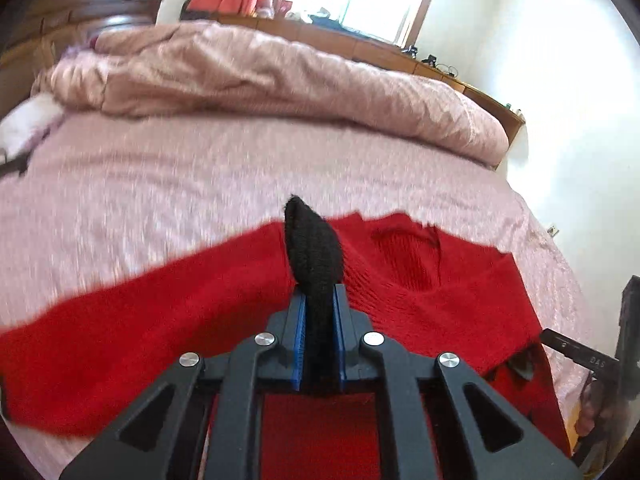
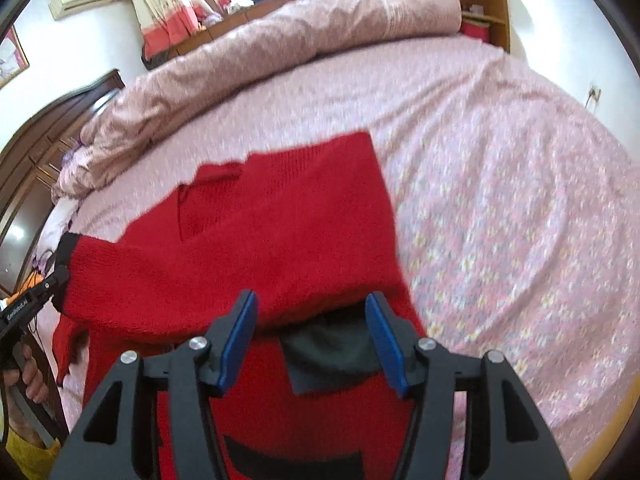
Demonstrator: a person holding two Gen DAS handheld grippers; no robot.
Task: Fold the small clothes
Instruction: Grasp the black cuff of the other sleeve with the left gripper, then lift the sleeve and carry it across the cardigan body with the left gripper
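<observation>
Left gripper (image 1: pixel 319 300) pinching the black ribbed cuff (image 1: pixel 314 248) of the red knitted sweater (image 2: pixel 256 240), right gripper (image 2: pixel 312 340) standing wide open!

The sweater's spread across the pink patterned bedsheet (image 2: pixel 500 200), its sleeve drawn over the body; nothing sits between the right's blue pads (image 2: pixel 386 344), just above another black cuff (image 2: pixel 332 356). A rolled pink duvet (image 1: pixel 280 76) lies behind.

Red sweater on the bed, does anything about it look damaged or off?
No damage is visible. The red sweater lies askew and rumpled on the pink bedspread. Its black cuff is clamped in the left gripper, and the right gripper is open over another black patch.
</observation>
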